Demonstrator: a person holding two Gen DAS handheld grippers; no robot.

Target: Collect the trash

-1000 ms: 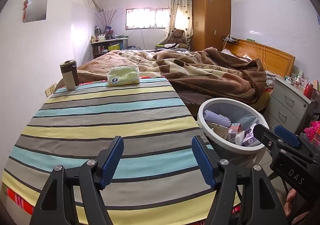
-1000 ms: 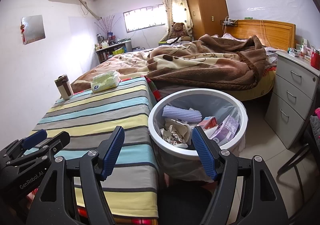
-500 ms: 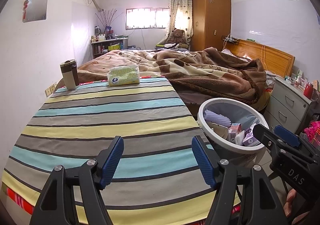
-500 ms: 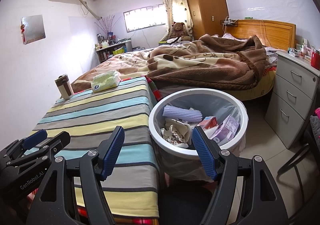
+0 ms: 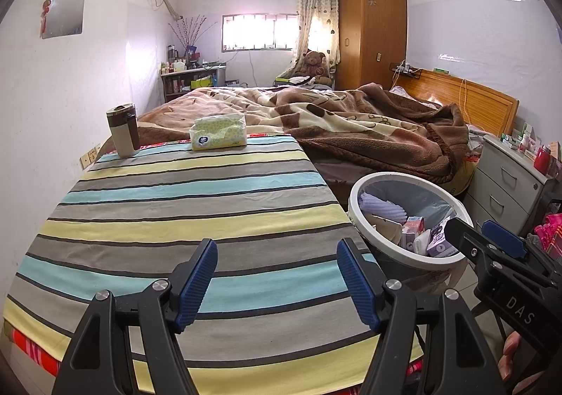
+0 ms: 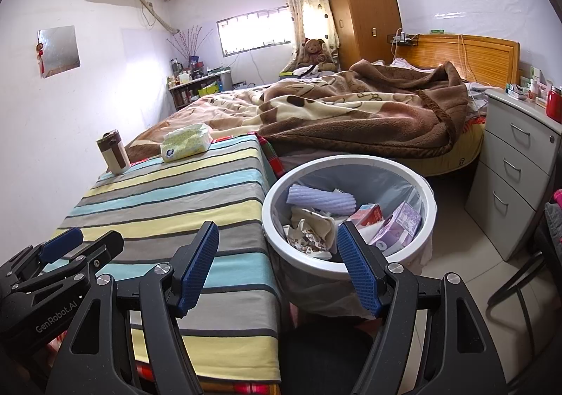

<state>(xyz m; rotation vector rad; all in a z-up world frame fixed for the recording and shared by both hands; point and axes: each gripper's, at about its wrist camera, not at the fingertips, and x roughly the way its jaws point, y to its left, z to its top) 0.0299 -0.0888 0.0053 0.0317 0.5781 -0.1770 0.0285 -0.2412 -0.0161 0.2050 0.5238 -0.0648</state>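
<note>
A white round trash bin [image 6: 426,191] stands on the floor right of the striped table [image 6: 168,205]. It holds a lilac ribbed bottle [image 6: 321,200], crumpled paper [image 6: 311,231], a red carton [image 6: 367,214] and a purple carton [image 6: 398,226]. The bin also shows in the left wrist view [image 5: 354,194]. My left gripper [image 5: 277,284] is open and empty over the table's near edge. My right gripper [image 6: 277,272] is open and empty, low before the bin's near rim.
A tissue pack [image 5: 217,131] and a brown travel mug [image 5: 123,131] stand at the table's far end. A bed with a brown blanket [image 6: 351,114] lies behind. A grey drawer unit [image 6: 516,177] stands right of the bin.
</note>
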